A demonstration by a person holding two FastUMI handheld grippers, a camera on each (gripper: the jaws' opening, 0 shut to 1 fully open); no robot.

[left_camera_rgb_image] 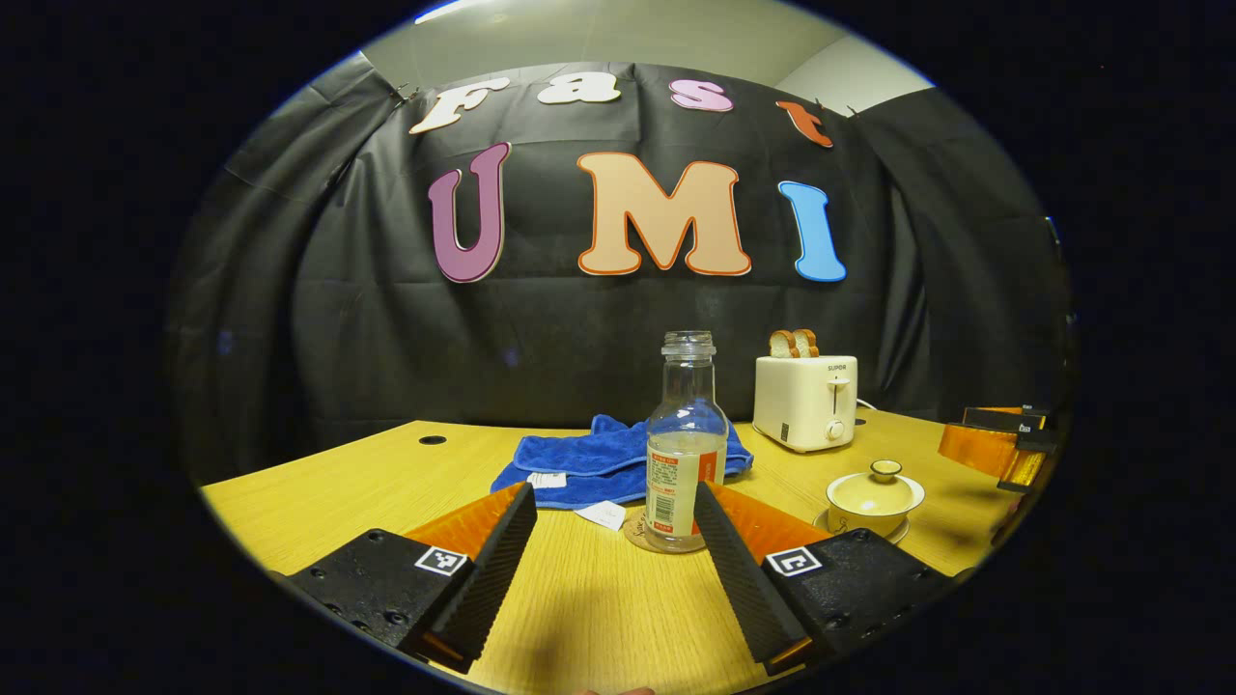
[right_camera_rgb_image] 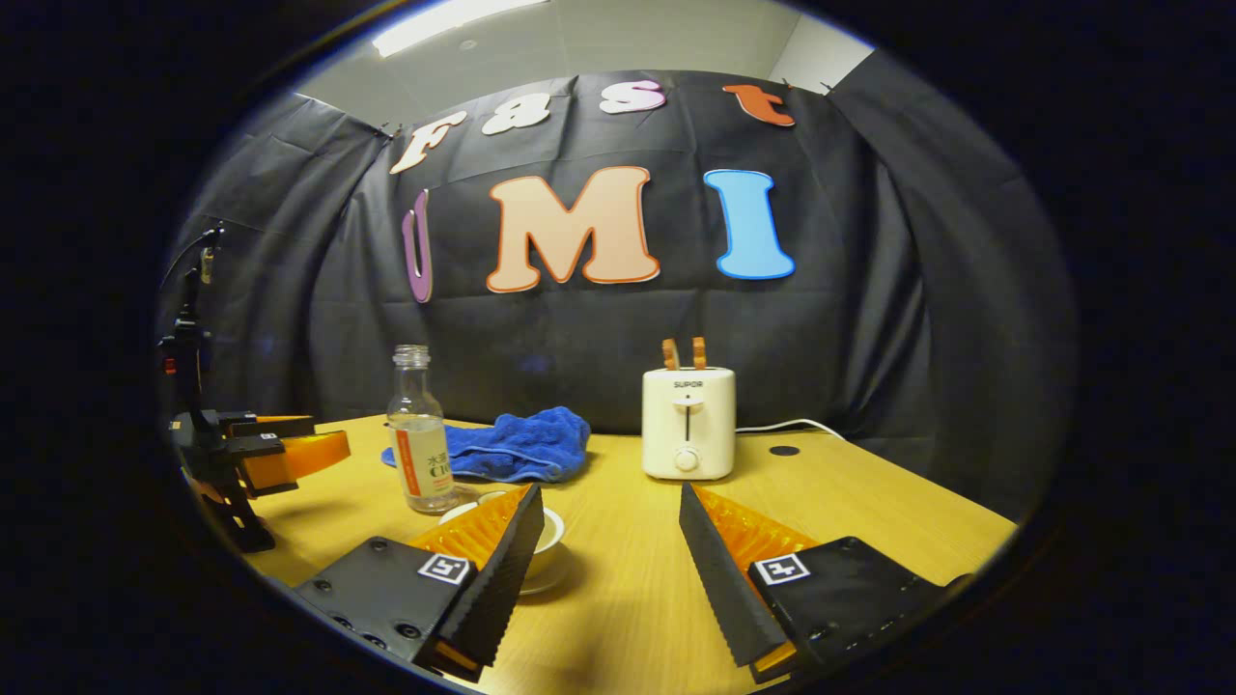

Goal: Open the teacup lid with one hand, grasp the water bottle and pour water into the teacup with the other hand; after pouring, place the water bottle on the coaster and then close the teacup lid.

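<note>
Dim booth, ceiling light (right_camera_rgb_image: 454, 19) overhead, fisheye-bent edges, sharp focus.

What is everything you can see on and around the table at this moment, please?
water bottle: one, clear glass, uncapped, on a coaster
teacup: one, cream, lid on, on a saucer right of the bottle
towel: one, blue, crumpled behind the bottle
toaster: one, cream, two bread slices in it, back of table
table: one, light wood
left gripper: open, facing the bottle
right gripper: open, beside the teacup
</note>
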